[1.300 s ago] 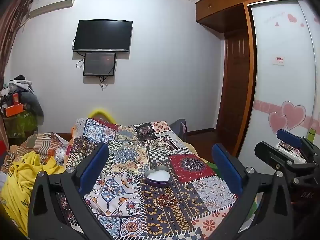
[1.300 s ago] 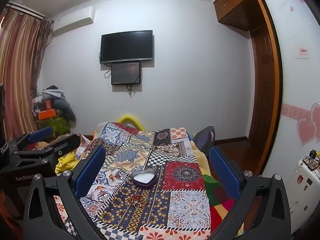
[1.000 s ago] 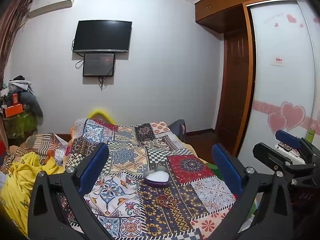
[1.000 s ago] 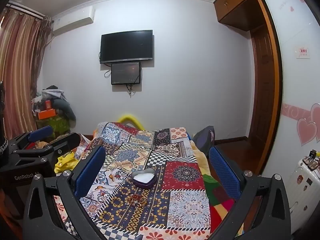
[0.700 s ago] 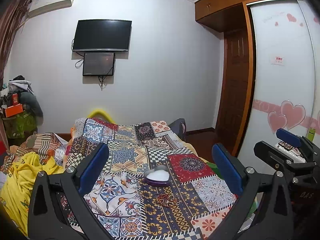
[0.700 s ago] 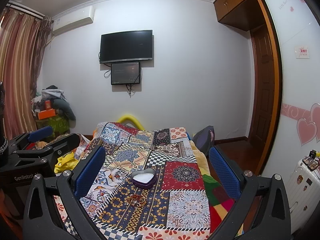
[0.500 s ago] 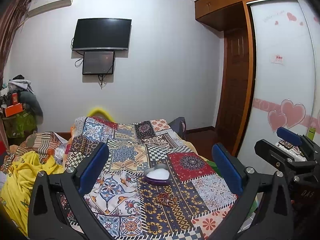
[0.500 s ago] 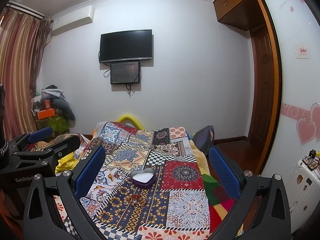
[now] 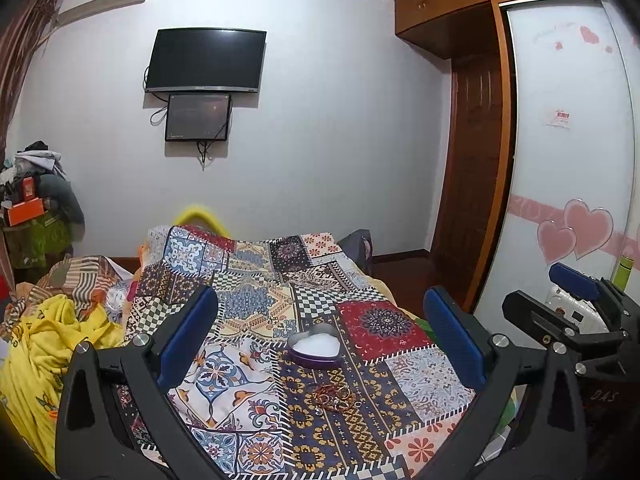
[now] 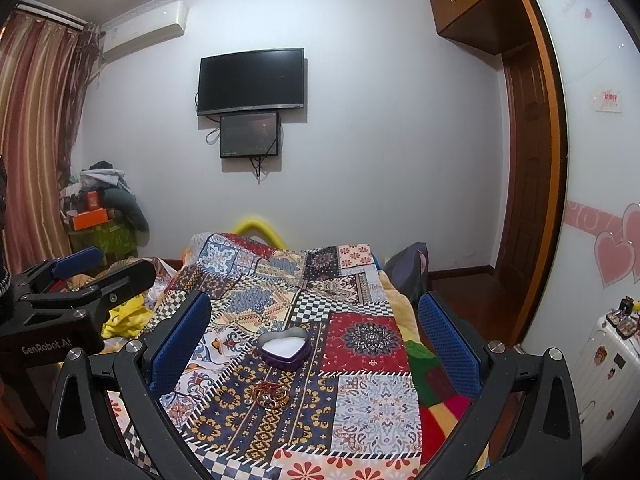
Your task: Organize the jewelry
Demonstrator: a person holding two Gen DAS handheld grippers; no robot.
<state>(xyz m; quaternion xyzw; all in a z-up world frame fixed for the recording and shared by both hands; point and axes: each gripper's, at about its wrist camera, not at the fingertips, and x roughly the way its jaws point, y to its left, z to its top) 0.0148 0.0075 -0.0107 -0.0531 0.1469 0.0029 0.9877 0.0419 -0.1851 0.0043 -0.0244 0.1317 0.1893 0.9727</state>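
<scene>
On patchwork bedspread (image 9: pixel 248 320), jewelry (image 9: pixel 334 394) lies below both spread claws.

The right gripper (image 10: pixel 314 334) hangs above the patchwork bedspread (image 10: pixel 372 404), jaws spread wide and empty. Between its blue pads sits a heart-shaped box (image 10: pixel 285 347); a small jewelry pile (image 10: pixel 269 395) lies nearer the claw. The left gripper (image 10: pixel 76 276) shows at far left.
</scene>
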